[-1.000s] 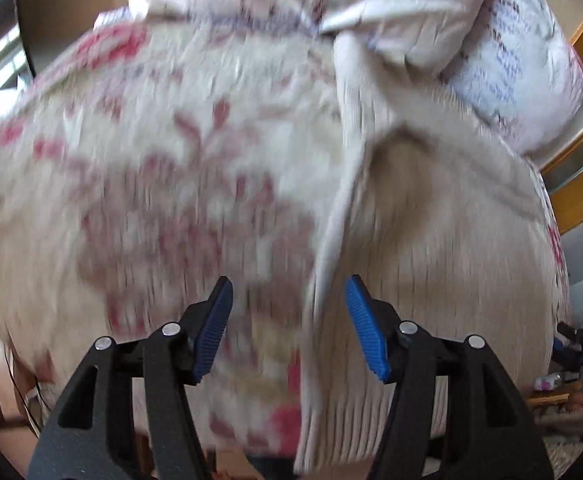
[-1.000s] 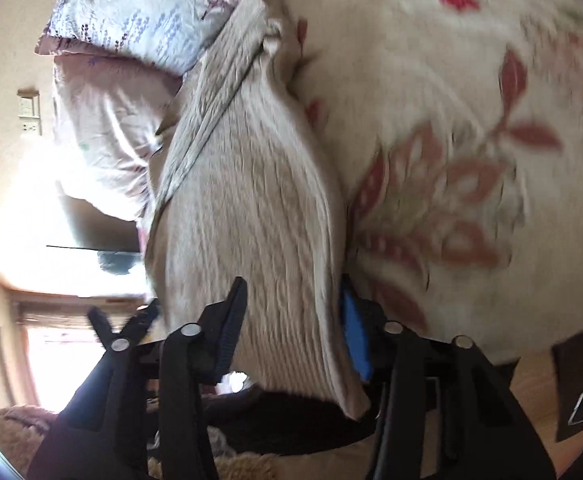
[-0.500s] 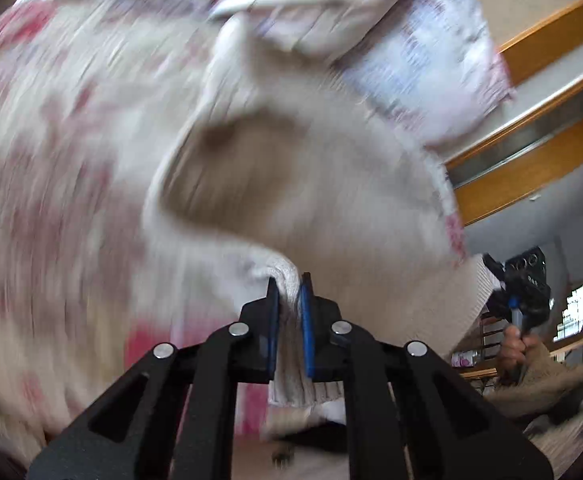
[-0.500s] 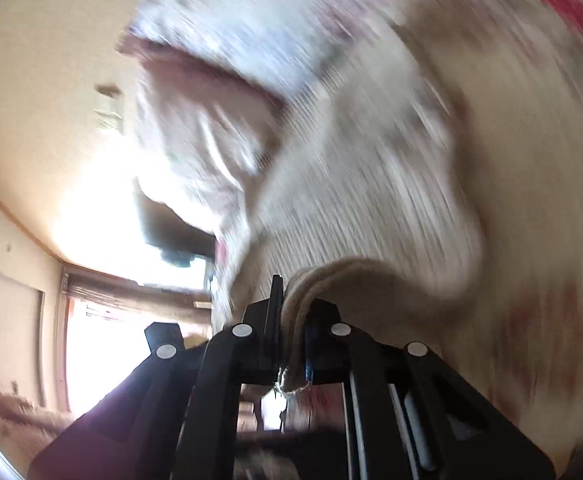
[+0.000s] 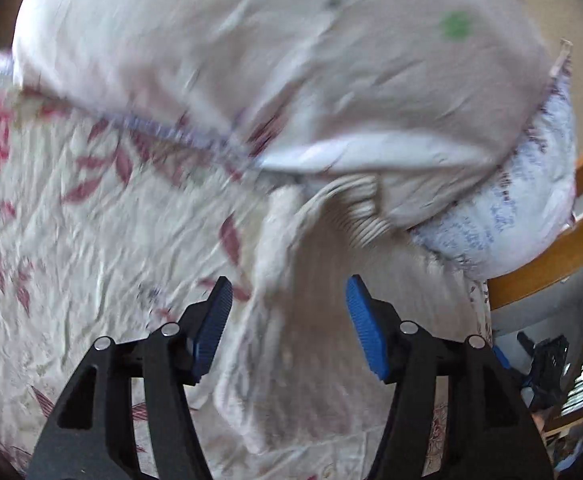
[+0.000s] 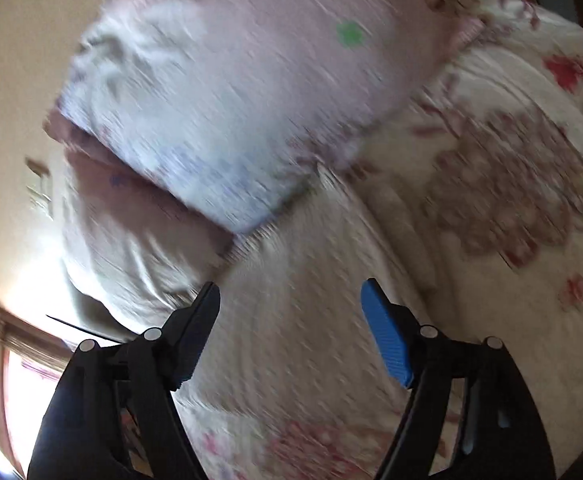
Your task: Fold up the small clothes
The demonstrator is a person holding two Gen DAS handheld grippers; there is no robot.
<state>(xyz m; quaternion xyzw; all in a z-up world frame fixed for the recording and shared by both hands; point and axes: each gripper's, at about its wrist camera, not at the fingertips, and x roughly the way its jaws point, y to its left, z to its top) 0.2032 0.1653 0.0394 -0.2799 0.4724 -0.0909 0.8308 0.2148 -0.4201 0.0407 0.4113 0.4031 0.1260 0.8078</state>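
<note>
A cream ribbed knit garment lies on the floral bedspread, its ribbed cuff end near the pillows. My left gripper is open and empty just above it. In the right wrist view the same garment lies under my right gripper, which is also open and empty. Both views are motion-blurred.
A pale pink pillow and a blue-printed pillow lie at the head of the bed, also in the right wrist view. A wooden bed frame runs along the right. A bright window is at lower left.
Both grippers were shut on the garment's edge half a second ago; they have now opened and let it go. The garment now lies on the bed, folded toward the pillows.
</note>
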